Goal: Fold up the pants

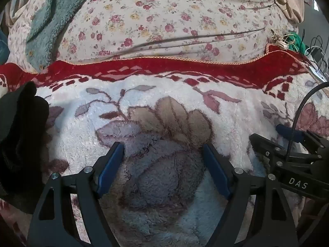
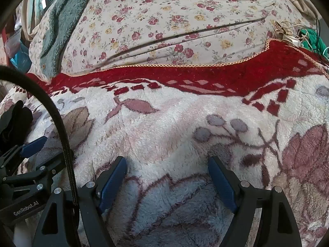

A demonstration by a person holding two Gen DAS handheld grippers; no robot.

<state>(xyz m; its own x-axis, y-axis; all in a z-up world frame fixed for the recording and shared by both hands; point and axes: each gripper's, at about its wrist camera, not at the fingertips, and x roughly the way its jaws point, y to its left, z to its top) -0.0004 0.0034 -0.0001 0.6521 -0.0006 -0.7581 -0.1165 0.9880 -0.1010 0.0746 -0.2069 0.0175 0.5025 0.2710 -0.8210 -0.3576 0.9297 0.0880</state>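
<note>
Left gripper (image 1: 163, 147) open, black pants (image 1: 19, 142) bunched leftward

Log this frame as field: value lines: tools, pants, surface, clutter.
left tool: open, empty, over the plush blanket
right tool: open, empty, over the same blanket
pants: dark heap at far left, left of the left tool, not gripped
beyond the blanket: floral sheet, teal fleece
clutter: cables far right

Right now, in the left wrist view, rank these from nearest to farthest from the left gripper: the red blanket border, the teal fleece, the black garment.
1. black garment, just left of the left gripper.
2. red blanket border, straight ahead.
3. teal fleece, far upper left on the floral sheet.
</note>
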